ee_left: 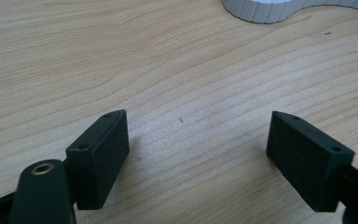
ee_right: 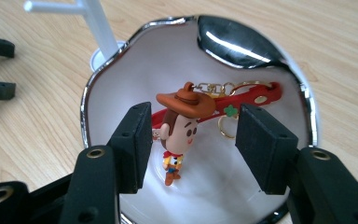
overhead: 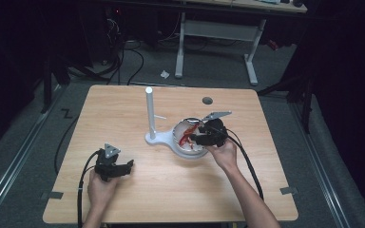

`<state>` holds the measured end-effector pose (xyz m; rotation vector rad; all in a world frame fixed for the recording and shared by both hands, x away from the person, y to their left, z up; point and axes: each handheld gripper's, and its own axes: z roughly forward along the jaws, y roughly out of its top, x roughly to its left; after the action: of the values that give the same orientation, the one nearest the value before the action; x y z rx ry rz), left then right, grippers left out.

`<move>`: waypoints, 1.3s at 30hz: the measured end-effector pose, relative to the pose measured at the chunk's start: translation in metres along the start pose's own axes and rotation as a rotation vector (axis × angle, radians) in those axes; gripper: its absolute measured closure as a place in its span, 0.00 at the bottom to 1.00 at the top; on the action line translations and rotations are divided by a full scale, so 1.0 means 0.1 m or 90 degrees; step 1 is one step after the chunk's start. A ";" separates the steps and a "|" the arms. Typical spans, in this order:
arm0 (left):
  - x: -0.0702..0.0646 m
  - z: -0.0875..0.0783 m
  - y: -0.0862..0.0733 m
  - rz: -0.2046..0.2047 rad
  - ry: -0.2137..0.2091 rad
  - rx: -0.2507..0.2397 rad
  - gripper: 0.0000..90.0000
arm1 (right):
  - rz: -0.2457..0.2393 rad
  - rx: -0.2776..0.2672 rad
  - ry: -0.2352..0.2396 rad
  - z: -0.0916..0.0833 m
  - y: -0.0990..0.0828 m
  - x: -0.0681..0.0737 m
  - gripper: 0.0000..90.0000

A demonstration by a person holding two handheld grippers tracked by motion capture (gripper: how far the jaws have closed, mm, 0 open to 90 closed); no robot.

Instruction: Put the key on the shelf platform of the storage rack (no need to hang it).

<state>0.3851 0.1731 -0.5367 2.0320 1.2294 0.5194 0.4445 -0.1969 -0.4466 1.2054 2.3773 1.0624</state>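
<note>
I'm holding my right gripper [ee_right: 191, 135] over the white, chrome-rimmed wavy bowl [ee_right: 121, 70], its jaws spread wide on either side of the little cowboy-figure keychain with a brown hat and red strap [ee_right: 186, 116] that is lying inside the bowl. My left gripper [ee_left: 198, 154] is hanging released over the bare light wooden table [ee_left: 177, 56], near its front-left edge. The bowl is sitting just beside the white post stand [overhead: 150, 114].

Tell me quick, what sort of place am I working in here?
Probably a lab or recording workspace: a wooden table in a dark room, cables trailing on the floor, and a height-adjustable desk behind.
</note>
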 end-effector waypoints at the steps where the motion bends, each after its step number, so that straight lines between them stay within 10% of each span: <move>1: 0.00 0.00 0.00 0.000 0.000 0.000 0.24 | 0.000 -0.003 -0.001 -0.02 0.00 0.00 0.53; 39: 0.00 0.00 0.00 -0.001 0.000 0.000 0.24 | 0.049 -0.101 -0.043 -0.90 -0.24 -0.37 0.55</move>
<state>0.3851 0.1732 -0.5367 2.0310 1.2295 0.5185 0.4061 -0.2790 -0.4041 1.2628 2.1672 1.1898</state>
